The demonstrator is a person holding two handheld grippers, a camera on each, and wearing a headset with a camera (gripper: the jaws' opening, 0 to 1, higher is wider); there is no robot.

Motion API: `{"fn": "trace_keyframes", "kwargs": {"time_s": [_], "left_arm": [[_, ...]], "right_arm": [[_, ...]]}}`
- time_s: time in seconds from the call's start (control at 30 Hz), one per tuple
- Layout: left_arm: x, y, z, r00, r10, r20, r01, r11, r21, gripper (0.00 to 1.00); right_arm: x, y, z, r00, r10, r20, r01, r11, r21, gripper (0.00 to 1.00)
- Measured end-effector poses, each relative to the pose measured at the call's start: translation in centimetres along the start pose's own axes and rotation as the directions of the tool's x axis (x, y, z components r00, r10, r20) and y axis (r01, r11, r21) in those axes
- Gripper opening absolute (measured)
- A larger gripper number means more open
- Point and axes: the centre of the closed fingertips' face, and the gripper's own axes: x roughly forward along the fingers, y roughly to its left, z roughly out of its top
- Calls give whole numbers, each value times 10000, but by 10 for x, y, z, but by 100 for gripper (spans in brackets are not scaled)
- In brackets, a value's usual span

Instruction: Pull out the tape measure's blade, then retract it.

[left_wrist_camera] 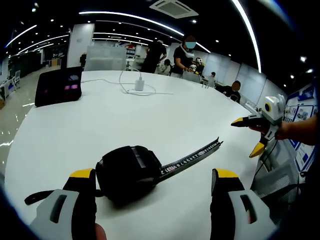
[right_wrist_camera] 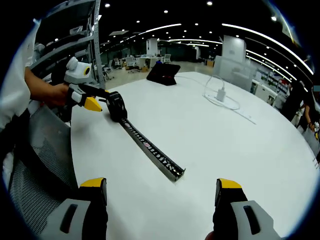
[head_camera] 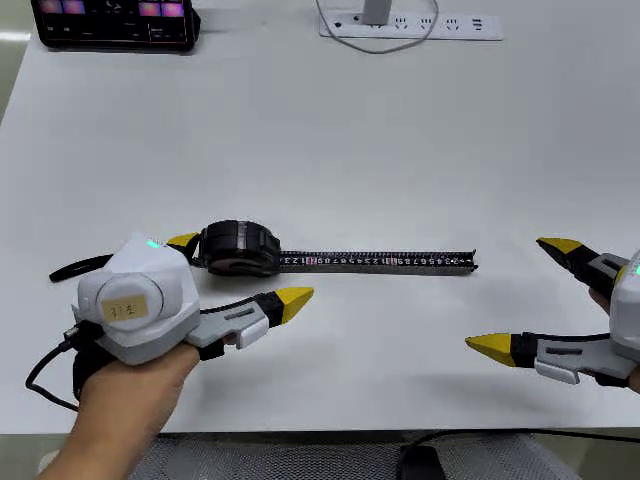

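head view, centre left: tape (head_camera: 238, 248) on the counter (head_camera: 400, 150), blade (head_camera: 380, 262) out rightward. my left gripper (head_camera: 239, 268) straddles it, released; right gripper (head_camera: 524, 296) released too. i'd clench the tape squarely before retracting.

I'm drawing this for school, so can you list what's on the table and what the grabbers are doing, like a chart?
Table: white workbench
Tape measure: black, lying on the table
Blade: pulled out, lying flat on the table
Left gripper: open, one jaw each side of the tape measure
Right gripper: open, holding nothing, clear of the blade's end
Far edge: tablet and power strip
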Motion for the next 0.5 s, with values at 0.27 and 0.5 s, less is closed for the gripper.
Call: {"fn": "trace_keyframes", "kwargs": {"time_s": [0.27, 0.5], "left_arm": [[4, 5, 0, 9975, 709, 73, -709, 9975, -82, 88], [7, 10, 0, 9928, 1186, 183, -1182, 9928, -211, 85]], "right_arm": [[1, -7, -1, 9987, 300, -406, -327, 9973, -657, 78], [5, -17, 1, 9963, 435, -742, -530, 9899, -1317, 70]]}}
